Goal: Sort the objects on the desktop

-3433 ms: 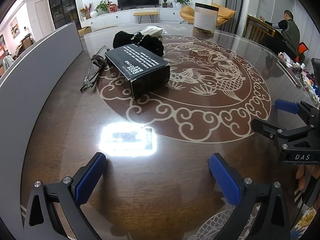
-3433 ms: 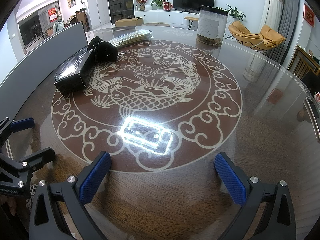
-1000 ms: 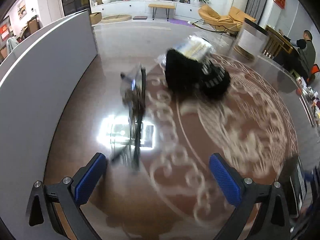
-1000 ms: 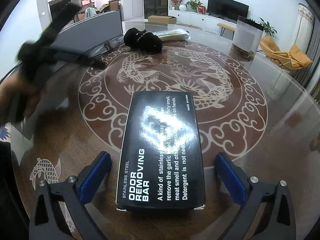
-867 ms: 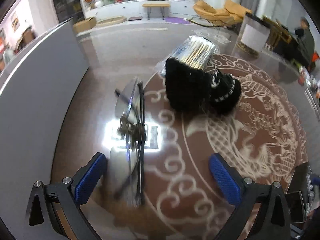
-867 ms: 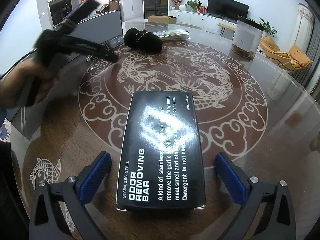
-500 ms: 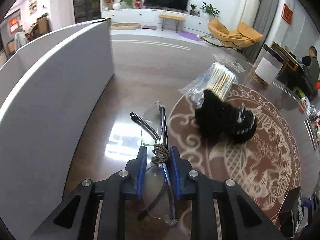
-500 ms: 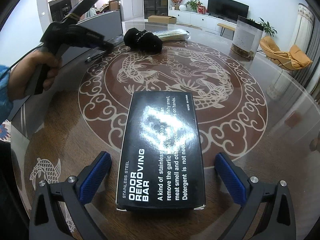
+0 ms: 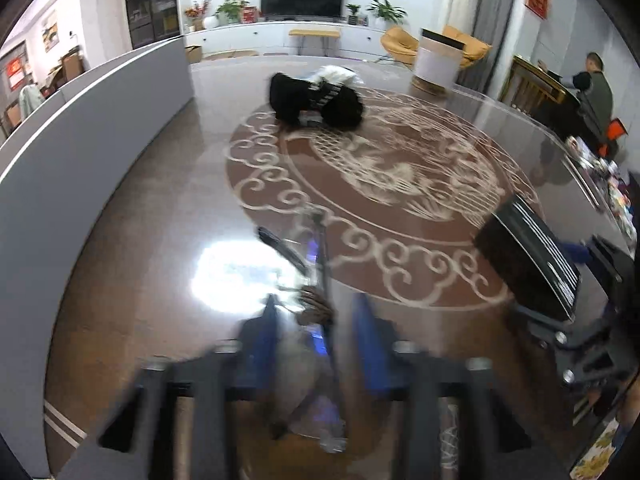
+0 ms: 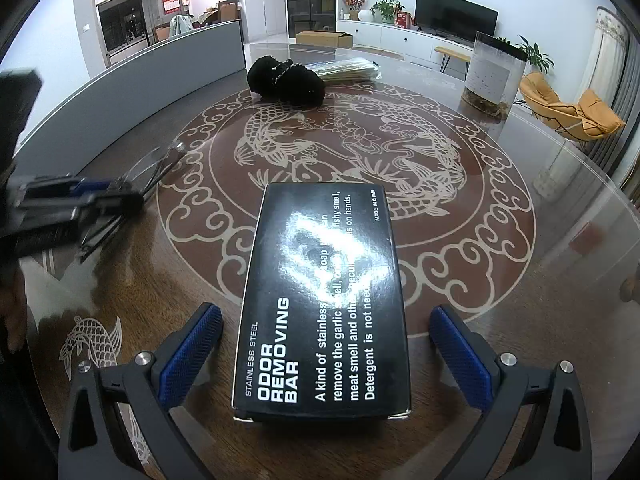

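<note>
Left tongs [image 9: 316, 340] angle downward, opening around the glasses [image 9: 318, 280]; right tongs [image 10: 326, 354] stand wide, straddling the black box [image 10: 324, 292].

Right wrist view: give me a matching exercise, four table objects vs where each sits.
Things:
1. black box
2. glasses
3. black fabric bundle
4. clear cylinder container

Places:
A. far right of the table
B. at the left gripper, whose jaws are opening
C. between the right gripper fingers, untouched
D. far side, beside a plastic-wrapped bundle

Pairs: 1-C, 2-B, 3-D, 4-A
</note>
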Motion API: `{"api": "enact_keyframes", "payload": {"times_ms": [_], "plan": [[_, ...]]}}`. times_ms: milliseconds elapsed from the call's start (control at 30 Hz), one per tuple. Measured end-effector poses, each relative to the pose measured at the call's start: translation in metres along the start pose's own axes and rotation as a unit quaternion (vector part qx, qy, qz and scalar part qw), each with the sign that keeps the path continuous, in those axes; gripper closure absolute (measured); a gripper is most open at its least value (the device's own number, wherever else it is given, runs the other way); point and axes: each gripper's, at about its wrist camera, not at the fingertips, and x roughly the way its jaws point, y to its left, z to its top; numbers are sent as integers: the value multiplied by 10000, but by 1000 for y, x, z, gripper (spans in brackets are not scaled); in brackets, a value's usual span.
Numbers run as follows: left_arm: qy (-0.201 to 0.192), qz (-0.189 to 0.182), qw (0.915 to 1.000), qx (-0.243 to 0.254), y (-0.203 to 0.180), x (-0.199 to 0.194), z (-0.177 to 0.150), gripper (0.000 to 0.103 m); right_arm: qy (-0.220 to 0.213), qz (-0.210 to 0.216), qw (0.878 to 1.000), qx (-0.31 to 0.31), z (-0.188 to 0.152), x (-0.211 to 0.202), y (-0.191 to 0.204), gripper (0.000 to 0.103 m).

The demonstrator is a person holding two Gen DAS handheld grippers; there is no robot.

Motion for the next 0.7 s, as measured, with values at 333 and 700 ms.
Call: {"api": "enact_keyframes", "payload": {"times_ms": [333,700], "plan": [[116,114,9991,399,-16,6,-8,0,0,0,10000,0,0,0,0,0],[121,113,9991,403,-15,7,-8,0,0,1,10000,0,0,0,0,0]]}}
